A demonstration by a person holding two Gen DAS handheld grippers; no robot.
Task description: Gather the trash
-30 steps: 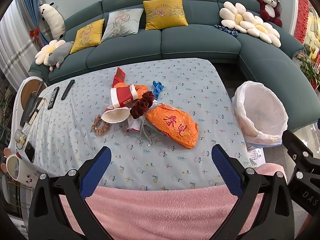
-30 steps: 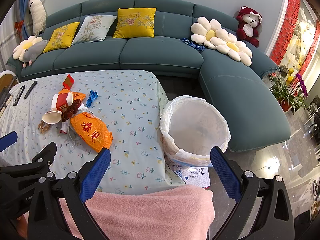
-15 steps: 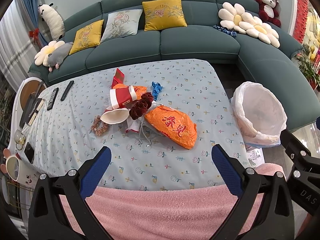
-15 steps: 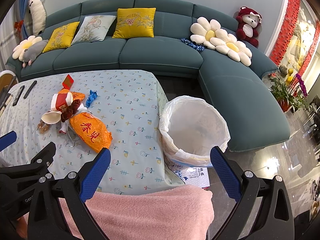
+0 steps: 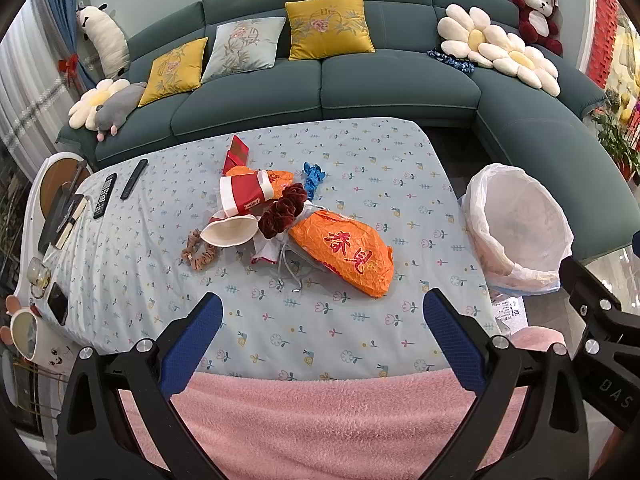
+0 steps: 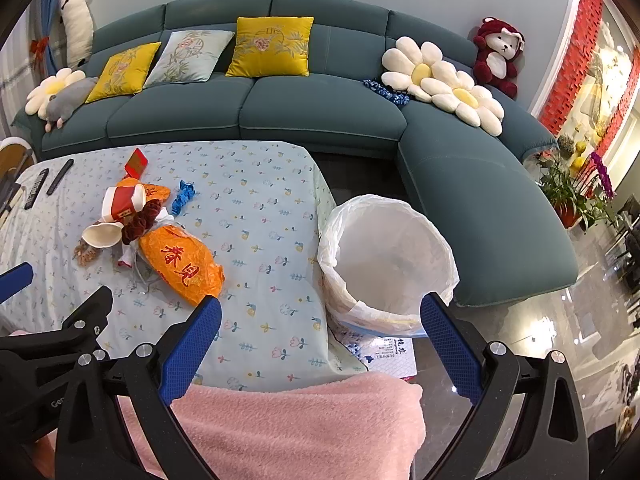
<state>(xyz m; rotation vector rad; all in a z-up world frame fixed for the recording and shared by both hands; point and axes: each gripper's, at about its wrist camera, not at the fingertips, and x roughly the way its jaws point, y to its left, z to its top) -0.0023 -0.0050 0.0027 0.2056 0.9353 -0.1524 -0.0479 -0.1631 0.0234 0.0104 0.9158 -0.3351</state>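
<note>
A pile of trash lies mid-table: an orange snack bag (image 5: pixel 344 252) (image 6: pixel 180 264), a red-and-white paper cup (image 5: pixel 244 194) (image 6: pixel 122 202), a white crushed cup (image 5: pixel 228 232), a dark red scrunchie (image 5: pixel 282 210), a blue wrapper (image 5: pixel 312 174) (image 6: pixel 182 196), a red packet (image 5: pixel 238 152). A bin with a white liner (image 5: pixel 516 224) (image 6: pixel 386 268) stands at the table's right edge. My left gripper (image 5: pixel 320 320) is open and empty, near the table's front edge, short of the pile. My right gripper (image 6: pixel 320 320) is open and empty, in front of the bin.
The table has a floral blue cloth (image 5: pixel 360 184). Two remotes (image 5: pixel 118 186) lie at its far left. A pink blanket (image 5: pixel 340 420) covers the near edge. A teal sofa (image 5: pixel 360 80) with cushions wraps behind and right. A side table with a mug (image 5: pixel 24 328) stands left.
Both views shifted only slightly; the pile sits a touch lower and left in the right wrist view. Both grippers stay open and empty.
</note>
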